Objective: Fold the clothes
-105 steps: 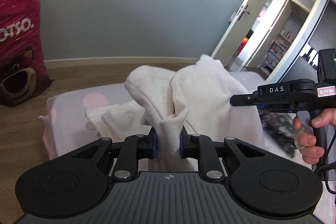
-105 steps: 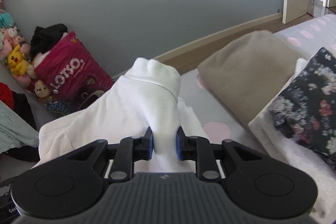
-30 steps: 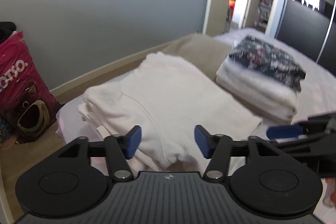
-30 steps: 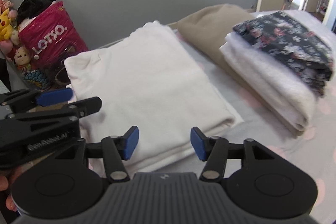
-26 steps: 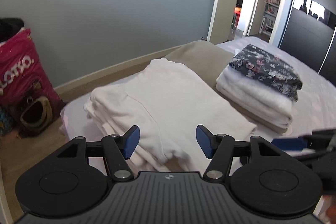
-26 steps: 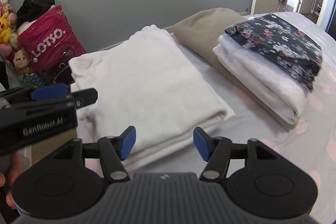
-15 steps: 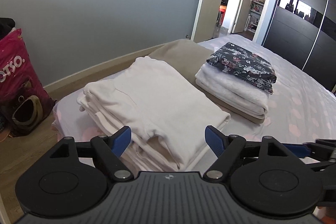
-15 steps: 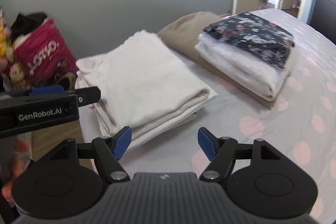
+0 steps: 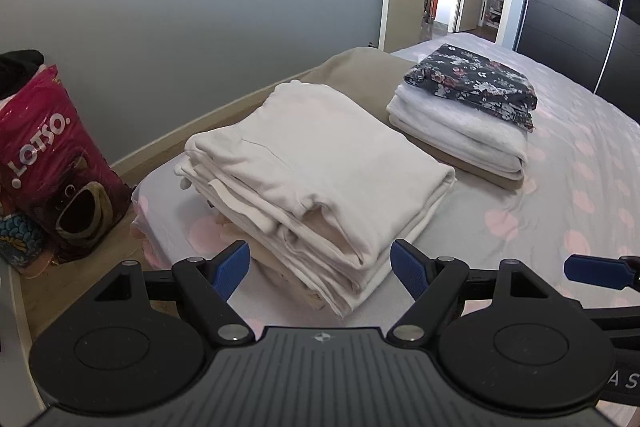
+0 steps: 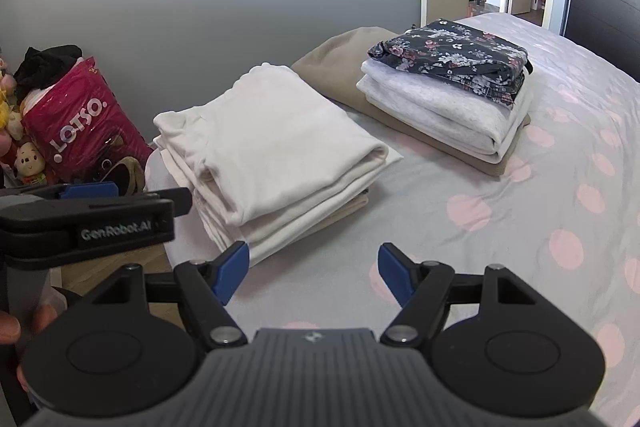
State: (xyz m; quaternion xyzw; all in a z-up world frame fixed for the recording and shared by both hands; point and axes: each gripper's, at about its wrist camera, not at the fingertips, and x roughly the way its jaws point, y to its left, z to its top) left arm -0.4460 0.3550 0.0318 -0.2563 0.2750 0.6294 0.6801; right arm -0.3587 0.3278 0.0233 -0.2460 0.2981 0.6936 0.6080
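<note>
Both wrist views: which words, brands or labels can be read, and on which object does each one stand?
"LOTSO." – white letters on the glossy pink plastic bag standing on the floor beside the bed.
"GenRobot.AI" – on the side of the black left gripper, seen from the right wrist view.
"A S" – cut-off letters on the black right gripper's body, at the frame edge.
Nothing readable on the folded clothes.

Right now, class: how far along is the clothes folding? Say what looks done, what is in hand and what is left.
Done: the cream garment lies folded flat on the bed, beside a folded stack topped by a floral piece.
In hand: nothing. The left gripper and right gripper are open and empty, their jaws having just been opening.
Left: no unfolded clothes show on the bed; the job looks finished.
</note>
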